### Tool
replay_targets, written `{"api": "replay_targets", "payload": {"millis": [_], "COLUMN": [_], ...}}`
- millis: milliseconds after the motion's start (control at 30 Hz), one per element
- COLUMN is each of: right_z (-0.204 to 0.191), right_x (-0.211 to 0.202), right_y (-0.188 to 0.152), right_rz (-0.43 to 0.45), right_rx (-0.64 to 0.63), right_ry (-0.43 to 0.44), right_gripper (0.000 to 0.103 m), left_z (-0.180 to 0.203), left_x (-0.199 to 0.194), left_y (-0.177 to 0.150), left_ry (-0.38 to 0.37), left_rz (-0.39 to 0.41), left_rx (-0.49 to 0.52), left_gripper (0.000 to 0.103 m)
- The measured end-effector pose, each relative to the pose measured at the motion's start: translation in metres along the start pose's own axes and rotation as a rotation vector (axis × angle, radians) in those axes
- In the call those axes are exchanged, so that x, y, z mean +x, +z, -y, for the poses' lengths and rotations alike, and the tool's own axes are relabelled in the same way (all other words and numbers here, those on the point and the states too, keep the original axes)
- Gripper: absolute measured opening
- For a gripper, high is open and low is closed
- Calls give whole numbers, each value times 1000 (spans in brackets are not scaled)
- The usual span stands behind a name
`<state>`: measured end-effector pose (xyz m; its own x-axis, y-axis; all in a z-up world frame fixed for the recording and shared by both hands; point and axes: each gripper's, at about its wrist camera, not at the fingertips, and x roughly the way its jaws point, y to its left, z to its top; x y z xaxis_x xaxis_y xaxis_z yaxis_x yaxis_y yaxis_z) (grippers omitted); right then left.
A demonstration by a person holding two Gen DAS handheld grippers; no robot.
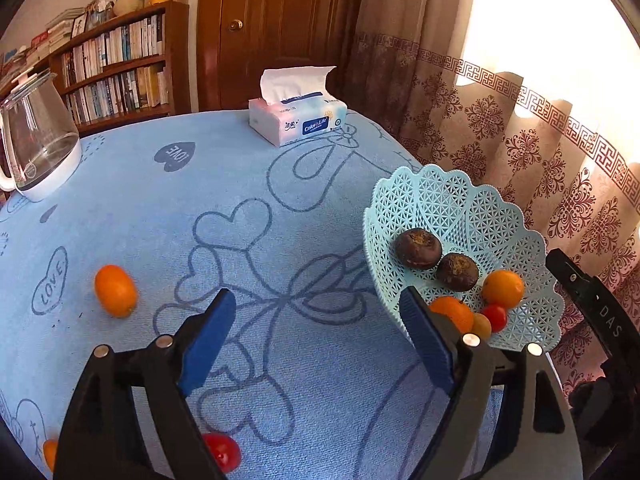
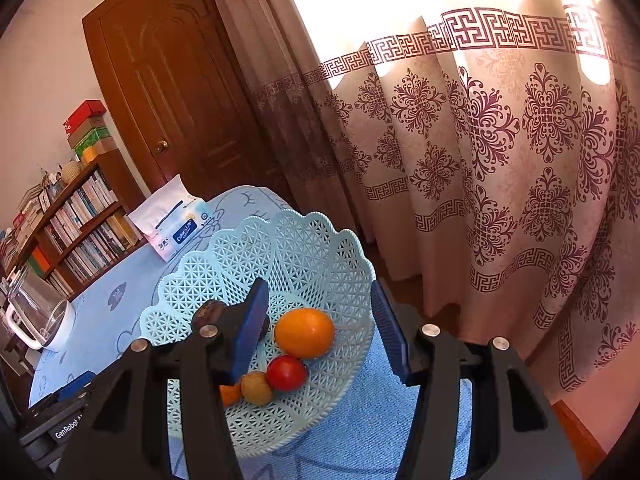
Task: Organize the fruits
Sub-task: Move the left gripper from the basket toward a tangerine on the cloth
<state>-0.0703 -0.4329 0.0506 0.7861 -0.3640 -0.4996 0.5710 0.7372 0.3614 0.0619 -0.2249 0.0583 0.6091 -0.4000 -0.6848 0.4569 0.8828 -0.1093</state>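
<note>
Blue-padded left gripper (image 1: 316, 322) fills the near edge of the left wrist view, jaws spread wide w/ nothing between them, only the blue patterned cloth on the bench (image 1: 240, 184) showing in the gap. Its right pad overlaps the rim of the pale turquoise lattice plastic fruit basket (image 1: 448, 204), which already holds two dark brown round fruits (image 1: 418, 248), oranges and small tomatoes.

Loose fruit left on the cloth: an oval orange kumquat-like fruit (image 1: 115, 290) lies well left of the jaws and a bit farther out, long axis running roughly toward and away from the camera, tilted slightly. A small red cherry tomato (image 1: 222, 452) sits close under the left finger, nearer the camera than the pads; another orange piece (image 1: 50, 452) peeks at the bottom left edge, prob. fruit but mostly hidden.

Right gripper (image 2: 320, 332) hangs over the basket, jaws apart, empty; round orange fruit (image 2: 304, 333) lies in the basket below the gap, not touched.

Left hand is nearer the loose pieces. Next pick likely needs a swing left, pads closing across the oval's short width.
</note>
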Motion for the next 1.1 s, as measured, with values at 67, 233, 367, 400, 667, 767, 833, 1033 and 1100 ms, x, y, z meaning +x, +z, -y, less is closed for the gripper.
{"api": "replay_targets", "payload": {"millis": [67, 233, 367, 400, 667, 767, 833, 1033, 1100], "right_z": [0, -1, -3, -3, -7, -8, -9, -18, -23], "right_x": [-1, -2, -2, -2, -3, -4, -4, -7, -9], "right_y": [0, 0, 0, 0, -2, -2, -2, -2, -3], "right_rz": [6, 7, 8, 7, 5, 10, 9, 4, 9], "right_rx": [0, -4, -10, -11, -28, -33, -37, -75, -94], "right_ry": [1, 12, 22, 25, 51, 58, 65, 111, 123], "right_gripper": [64, 64, 64, 64, 64, 64, 64, 64, 64], "left_z": [-7, -29, -50, -55, -99, -115, -124, -143, -148], "left_x": [-2, -9, -21, -25, -56, -68, -75, -95, -100], "left_y": [0, -1, -1, -2, -14, -19, -24, -39, -47], "left_ry": [18, 54, 89, 98, 165, 189, 201, 227, 236], "left_rz": [-4, -12, 2, 6, 27, 36, 41, 47, 40], "left_rx": [-13, -51, -86, -95, -155, -183, -194, -214, -212], "left_gripper": [83, 86, 89, 89, 89, 89, 89, 89, 89]}}
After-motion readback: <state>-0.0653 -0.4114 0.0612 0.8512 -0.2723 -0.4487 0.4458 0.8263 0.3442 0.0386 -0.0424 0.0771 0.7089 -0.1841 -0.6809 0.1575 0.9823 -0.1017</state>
